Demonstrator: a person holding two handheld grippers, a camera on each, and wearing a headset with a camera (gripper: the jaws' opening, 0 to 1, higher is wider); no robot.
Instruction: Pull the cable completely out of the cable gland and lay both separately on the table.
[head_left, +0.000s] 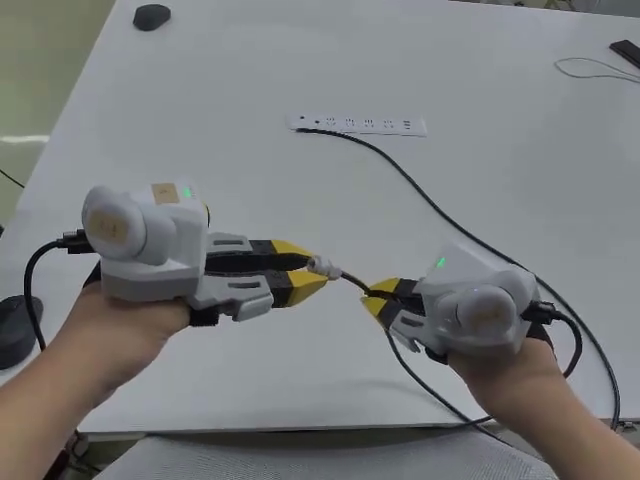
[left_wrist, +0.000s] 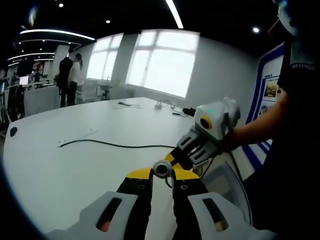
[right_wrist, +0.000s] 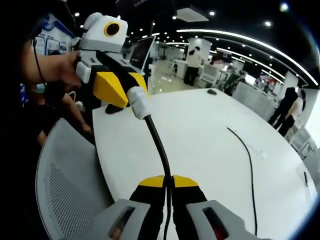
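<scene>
A small grey-white cable gland is held above the white table with my left gripper shut on it; the gland sits right between the yellow fingertips. A black cable comes out of the gland and runs a short way to my right gripper, which is shut on it. In the right gripper view the cable rises from the closed tips to the gland in the other gripper. The cable's remaining length trails below the right hand.
A white power strip lies mid-table with its own black cord curving toward the front right edge. A dark mouse sits far left. A grey mesh chair is below the table's edge. People stand in the background.
</scene>
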